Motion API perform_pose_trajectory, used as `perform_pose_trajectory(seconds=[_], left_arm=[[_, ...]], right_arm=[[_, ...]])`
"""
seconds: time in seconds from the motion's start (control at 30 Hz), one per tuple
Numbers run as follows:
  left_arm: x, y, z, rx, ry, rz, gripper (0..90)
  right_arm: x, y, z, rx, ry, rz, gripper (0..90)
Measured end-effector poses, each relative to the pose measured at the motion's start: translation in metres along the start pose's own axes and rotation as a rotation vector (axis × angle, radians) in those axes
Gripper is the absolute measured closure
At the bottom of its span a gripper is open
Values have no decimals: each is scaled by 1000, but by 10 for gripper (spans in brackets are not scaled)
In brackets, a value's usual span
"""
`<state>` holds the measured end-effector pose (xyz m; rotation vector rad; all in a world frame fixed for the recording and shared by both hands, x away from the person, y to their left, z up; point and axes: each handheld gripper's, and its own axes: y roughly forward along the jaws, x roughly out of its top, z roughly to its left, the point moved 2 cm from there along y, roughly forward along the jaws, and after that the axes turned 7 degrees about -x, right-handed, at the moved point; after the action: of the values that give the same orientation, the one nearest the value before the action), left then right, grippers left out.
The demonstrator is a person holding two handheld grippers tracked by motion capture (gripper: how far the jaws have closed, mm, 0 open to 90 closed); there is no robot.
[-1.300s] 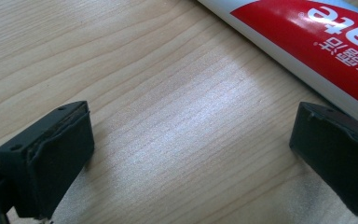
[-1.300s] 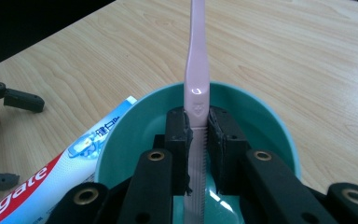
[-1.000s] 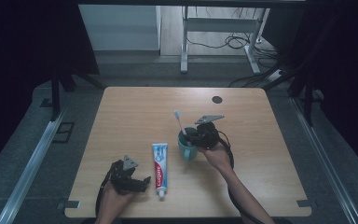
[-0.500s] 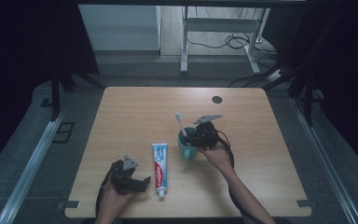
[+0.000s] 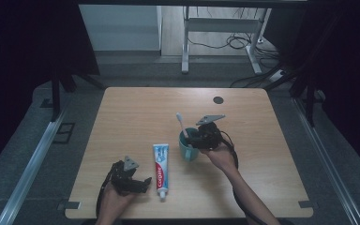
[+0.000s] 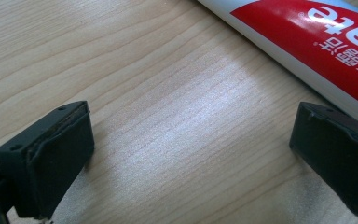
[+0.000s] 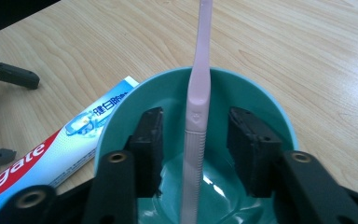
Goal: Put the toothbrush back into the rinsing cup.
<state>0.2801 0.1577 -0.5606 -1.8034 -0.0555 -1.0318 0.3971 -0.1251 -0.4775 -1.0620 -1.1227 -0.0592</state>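
Toothbrush (image 7: 198,93) stands nearly upright in the teal cup (image 7: 265,100), its pink handle rising between the two black jaws of the right gripper (image 7: 196,149), which reach down inside the cup's mouth. Those jaws have just been opening; in the right gripper view a gap shows on either side of the handle, so the pads no longer press on it and the brush seems to lean on its own against the cup. In the high view the cup (image 5: 185,151) sits at the centre of the frame, with the brush head (image 5: 179,117) tilted toward the upper left and the right gripper (image 5: 201,137) just to its right. What the next move likely turns on is that long axis: it runs up out of the cup, so a clean withdrawal would go straight up along the handle rather than sideways. Toothpaste tube (image 5: 160,165) lies flat just left of the cup, long axis running top to bottom of the frame, cap toward the bottom. Left gripper (image 5: 131,183) rests at the lower left, jaws spread wide with bare wood between them, the tube (image 6: 317,42) just beside one jaw, making it the nearer hand to the paste
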Motion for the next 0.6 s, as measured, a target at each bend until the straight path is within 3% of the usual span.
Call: perform_pose_trajectory(seconds=[0.2,0.6], left_arm=[[0,0,0,0,0,0,0],[0,0,0,1,0,0,0]], right_arm=[[2,-6,1,1,-23,6,423],[4,-15,1,2,-45,-19,295]])
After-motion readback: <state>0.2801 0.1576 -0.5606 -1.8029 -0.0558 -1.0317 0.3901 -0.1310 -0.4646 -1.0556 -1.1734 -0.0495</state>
